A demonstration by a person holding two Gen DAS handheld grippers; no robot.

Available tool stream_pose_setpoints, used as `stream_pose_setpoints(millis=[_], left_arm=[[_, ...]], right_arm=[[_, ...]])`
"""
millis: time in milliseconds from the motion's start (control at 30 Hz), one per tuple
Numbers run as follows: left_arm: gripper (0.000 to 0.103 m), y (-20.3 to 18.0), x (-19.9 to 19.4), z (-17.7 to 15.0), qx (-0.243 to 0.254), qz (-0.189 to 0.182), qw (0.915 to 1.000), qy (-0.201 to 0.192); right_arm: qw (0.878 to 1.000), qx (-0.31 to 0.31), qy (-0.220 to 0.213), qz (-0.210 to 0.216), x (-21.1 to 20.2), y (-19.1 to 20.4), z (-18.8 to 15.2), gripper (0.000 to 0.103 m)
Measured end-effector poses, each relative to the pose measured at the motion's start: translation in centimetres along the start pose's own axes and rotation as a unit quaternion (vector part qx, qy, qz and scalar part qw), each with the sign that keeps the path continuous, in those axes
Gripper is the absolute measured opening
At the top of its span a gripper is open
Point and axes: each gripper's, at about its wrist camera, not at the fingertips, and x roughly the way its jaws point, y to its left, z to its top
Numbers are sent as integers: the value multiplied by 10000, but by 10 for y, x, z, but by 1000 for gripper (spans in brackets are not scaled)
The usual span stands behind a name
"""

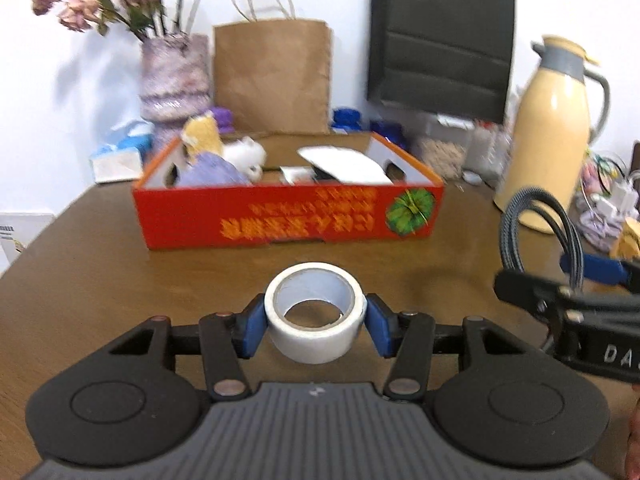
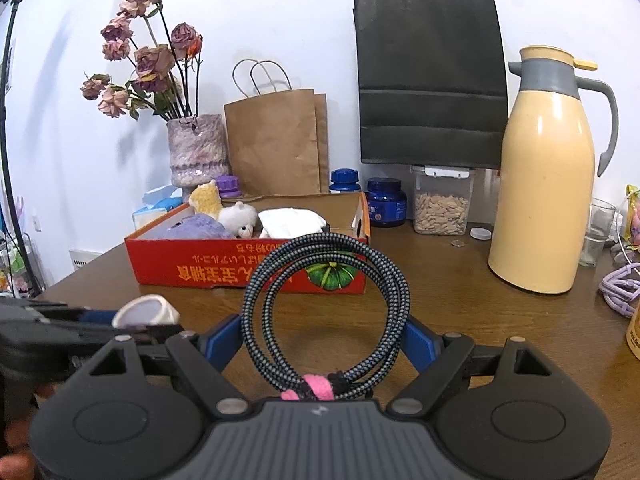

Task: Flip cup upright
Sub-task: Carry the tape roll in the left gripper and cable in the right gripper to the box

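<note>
Left hand-held gripper is pinching a white roll of adhesive tape, its blue pads pressed on opposite sides of the roll's wall and the hole facing up. Just to its right, the right hand-held gripper is clamped on a grey-and-black braided cable wound into a coil, which stands on edge between its blue pads, tied with a pink strap near the gripper body. Ahead of both lies the brown wooden table, with a red cardboard box straight in front. The only cup I can find is a clear glass tumbler, far ahead and well to the right of the right gripper, just beyond the tall cream thermos jug. Its long axis looks vertical, though the picture's edge warps it. The right hand is nearer, but neither gripper is free to take it.
</note>
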Motion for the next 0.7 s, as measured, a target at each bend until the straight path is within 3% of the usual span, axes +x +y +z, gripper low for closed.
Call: stream_pose_setpoints(millis=[500,700], left_arm=[[53,57,2,65,-672,198,9948,-733],[53,74,15,82,-844,181,9927,-840]], right_arm=[[9992,-12,-378,158,36,41,48,83],[9988,8,-476,152,61,54,61,83]])
